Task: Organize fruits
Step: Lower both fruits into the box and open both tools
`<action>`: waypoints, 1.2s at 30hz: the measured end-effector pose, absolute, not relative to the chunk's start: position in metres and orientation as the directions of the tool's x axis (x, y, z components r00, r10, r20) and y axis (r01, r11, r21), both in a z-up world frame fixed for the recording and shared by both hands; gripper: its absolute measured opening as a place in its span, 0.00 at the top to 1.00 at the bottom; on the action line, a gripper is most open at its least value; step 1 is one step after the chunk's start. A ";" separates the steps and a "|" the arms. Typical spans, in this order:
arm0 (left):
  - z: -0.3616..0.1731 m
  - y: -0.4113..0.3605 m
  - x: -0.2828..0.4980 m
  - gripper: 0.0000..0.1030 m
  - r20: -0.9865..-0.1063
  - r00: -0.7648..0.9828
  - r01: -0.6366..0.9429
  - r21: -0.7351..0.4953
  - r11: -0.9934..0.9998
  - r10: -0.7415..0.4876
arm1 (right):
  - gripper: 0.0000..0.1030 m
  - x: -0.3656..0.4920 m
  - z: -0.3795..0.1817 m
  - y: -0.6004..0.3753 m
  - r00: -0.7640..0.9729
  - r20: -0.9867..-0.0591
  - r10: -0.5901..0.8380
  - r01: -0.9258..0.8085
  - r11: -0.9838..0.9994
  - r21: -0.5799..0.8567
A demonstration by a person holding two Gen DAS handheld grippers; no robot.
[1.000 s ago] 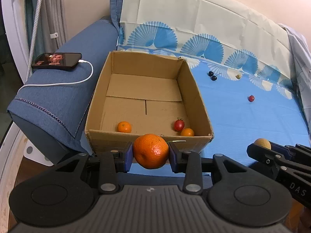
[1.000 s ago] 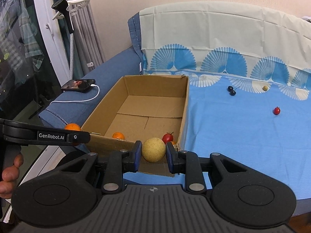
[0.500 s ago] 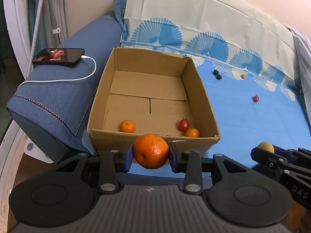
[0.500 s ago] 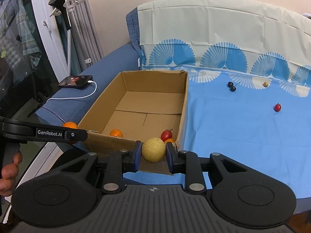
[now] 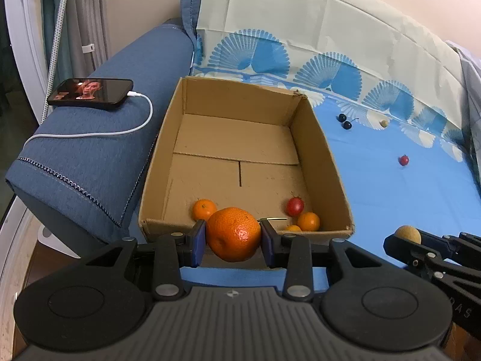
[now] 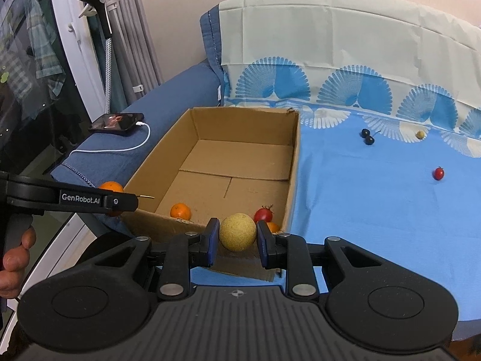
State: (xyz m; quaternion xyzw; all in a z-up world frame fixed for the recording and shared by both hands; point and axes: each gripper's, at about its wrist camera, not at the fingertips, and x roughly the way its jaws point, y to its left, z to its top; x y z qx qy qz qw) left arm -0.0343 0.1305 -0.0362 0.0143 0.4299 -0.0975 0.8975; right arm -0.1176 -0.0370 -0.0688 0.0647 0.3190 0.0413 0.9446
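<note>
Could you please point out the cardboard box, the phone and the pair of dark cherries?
box [image 5: 327,162], left wrist view, right wall.
phone [image 5: 90,94], left wrist view, middle of screen.
cherries [image 6: 369,140], right wrist view, nearer cherry.

A big orange [image 5: 233,234] and a tan ball-like fruit [image 6: 237,232] are each held at the near rim of the open cardboard box [image 5: 315,138]. Inside lie small oranges [image 5: 204,209] and a red tomato [image 5: 295,206]; cherries [image 5: 344,121] and another tomato [image 5: 403,160] sit on the blue sheet [image 5: 390,192].

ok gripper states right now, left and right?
Left gripper: closed on the large orange, by the cardboard box.
Right gripper: closed on the yellow round fruit.
</note>
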 end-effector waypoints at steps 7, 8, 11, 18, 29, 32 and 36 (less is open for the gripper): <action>-0.042 0.130 -0.009 0.60 -0.782 0.604 0.178 -0.054 0.983 -0.152 | 0.73 -0.087 -0.074 -0.033 0.786 -0.605 0.129 -0.052 0.988 0.144; -0.043 0.130 -0.004 0.60 -0.784 0.602 0.178 -0.051 0.983 -0.149 | 0.73 -0.082 -0.074 -0.033 0.786 -0.604 0.130 -0.055 0.988 0.141; -0.048 0.127 0.008 0.60 -0.791 0.596 0.177 -0.041 0.983 -0.140 | 0.73 -0.065 -0.077 -0.032 0.783 -0.607 0.135 -0.063 0.988 0.137; -0.066 0.119 0.039 0.60 -0.812 0.571 0.180 -0.019 0.983 -0.121 | 0.73 -0.025 -0.088 -0.031 0.779 -0.610 0.145 -0.088 0.989 0.122; -0.106 0.108 0.082 0.60 -0.850 0.520 0.189 0.015 0.982 -0.087 | 0.73 0.018 -0.127 -0.028 0.726 -0.672 0.143 -0.117 0.990 0.084; -0.115 0.105 0.090 0.60 -0.858 0.507 0.191 0.019 0.981 -0.082 | 0.73 0.025 -0.136 -0.029 0.712 -0.688 0.143 -0.118 0.989 0.084; -0.126 0.102 0.098 0.60 -0.863 0.500 0.192 0.032 0.981 -0.069 | 0.73 0.032 -0.145 -0.027 0.699 -0.701 0.142 -0.126 0.989 0.075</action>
